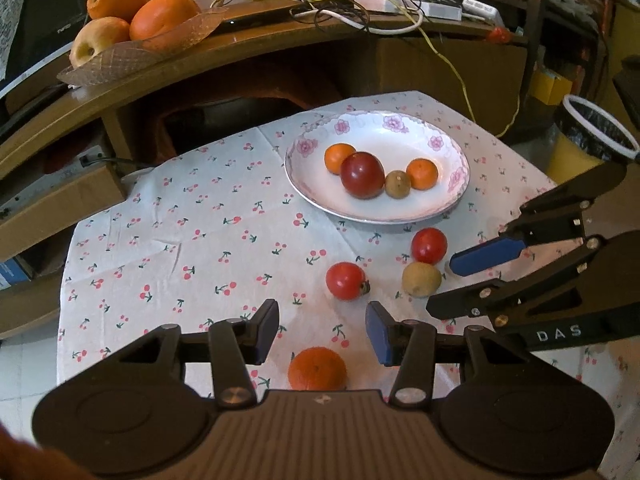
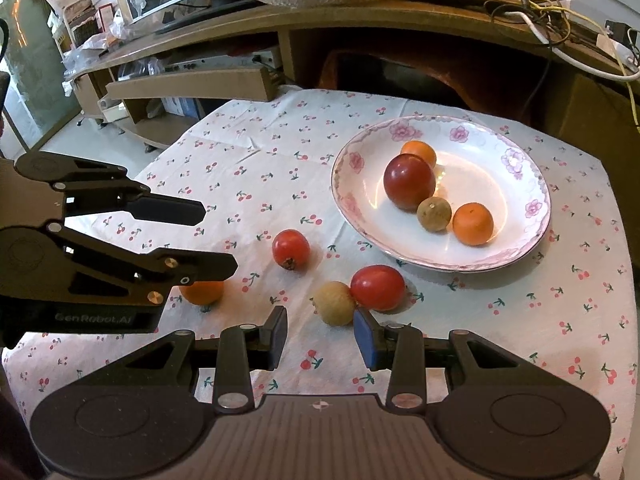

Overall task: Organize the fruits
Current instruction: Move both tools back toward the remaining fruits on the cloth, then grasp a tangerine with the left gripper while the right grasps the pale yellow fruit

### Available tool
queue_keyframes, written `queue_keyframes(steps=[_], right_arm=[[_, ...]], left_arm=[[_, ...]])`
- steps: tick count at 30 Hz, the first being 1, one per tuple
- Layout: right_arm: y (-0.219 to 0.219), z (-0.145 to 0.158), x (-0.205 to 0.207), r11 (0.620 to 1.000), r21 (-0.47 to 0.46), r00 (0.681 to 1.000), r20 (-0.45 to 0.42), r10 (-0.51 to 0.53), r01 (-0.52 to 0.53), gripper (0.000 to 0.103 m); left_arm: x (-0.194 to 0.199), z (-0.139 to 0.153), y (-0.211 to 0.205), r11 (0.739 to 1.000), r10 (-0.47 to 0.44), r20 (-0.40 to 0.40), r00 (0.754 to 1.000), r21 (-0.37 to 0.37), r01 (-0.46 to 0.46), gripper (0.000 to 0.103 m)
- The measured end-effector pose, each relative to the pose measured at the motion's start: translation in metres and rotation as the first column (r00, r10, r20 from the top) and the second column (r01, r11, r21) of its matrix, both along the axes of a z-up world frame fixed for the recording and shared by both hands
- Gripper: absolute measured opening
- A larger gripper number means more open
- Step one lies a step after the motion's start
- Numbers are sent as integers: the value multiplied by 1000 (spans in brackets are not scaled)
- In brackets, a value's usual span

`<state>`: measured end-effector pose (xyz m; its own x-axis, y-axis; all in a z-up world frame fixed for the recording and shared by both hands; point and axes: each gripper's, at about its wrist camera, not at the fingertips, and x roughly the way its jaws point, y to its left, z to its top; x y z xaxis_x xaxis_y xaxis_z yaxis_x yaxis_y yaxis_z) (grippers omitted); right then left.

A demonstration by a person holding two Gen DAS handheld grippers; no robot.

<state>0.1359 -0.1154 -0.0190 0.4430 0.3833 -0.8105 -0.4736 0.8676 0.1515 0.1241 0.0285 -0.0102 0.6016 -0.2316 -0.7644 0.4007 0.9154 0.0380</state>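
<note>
A white flowered plate [image 1: 404, 212] [image 2: 516, 248] holds two small oranges, a dark red fruit [image 1: 362, 175] [image 2: 409, 181] and a small brown fruit. Loose on the cherry-print cloth lie two red tomatoes [image 1: 346, 281] [image 1: 429, 245], a tan fruit [image 1: 421, 279] [image 2: 334, 303] and an orange [image 1: 317, 368] [image 2: 202, 291]. My left gripper [image 1: 322, 330] is open and empty above the orange. My right gripper [image 2: 320, 336] is open and empty just short of the tan fruit and a tomato [image 2: 377, 287]. The other tomato [image 2: 291, 249] lies further left.
A wooden desk [image 1: 248, 52] stands behind the table, with a glass dish of large fruit [image 1: 132, 52] and tangled cables [image 1: 340, 8]. A cardboard box [image 1: 60, 204] is at the left. A bin with a black liner [image 1: 592, 136] stands at the right.
</note>
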Motion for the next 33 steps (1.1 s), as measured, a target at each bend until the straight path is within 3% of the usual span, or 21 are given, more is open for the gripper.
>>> queue_keyframes(steps=[9,33], right_arm=[[4,-6,3,1000,-12,1000,-17,2,-2,38],[4,-18,9,999,19,999,-18,-38,38,40]], left_arm=[[-6,-4,-2,998,-31,9,999,55,31,54],[-12,-34,1,996,-69,-35,997,48,70,56]])
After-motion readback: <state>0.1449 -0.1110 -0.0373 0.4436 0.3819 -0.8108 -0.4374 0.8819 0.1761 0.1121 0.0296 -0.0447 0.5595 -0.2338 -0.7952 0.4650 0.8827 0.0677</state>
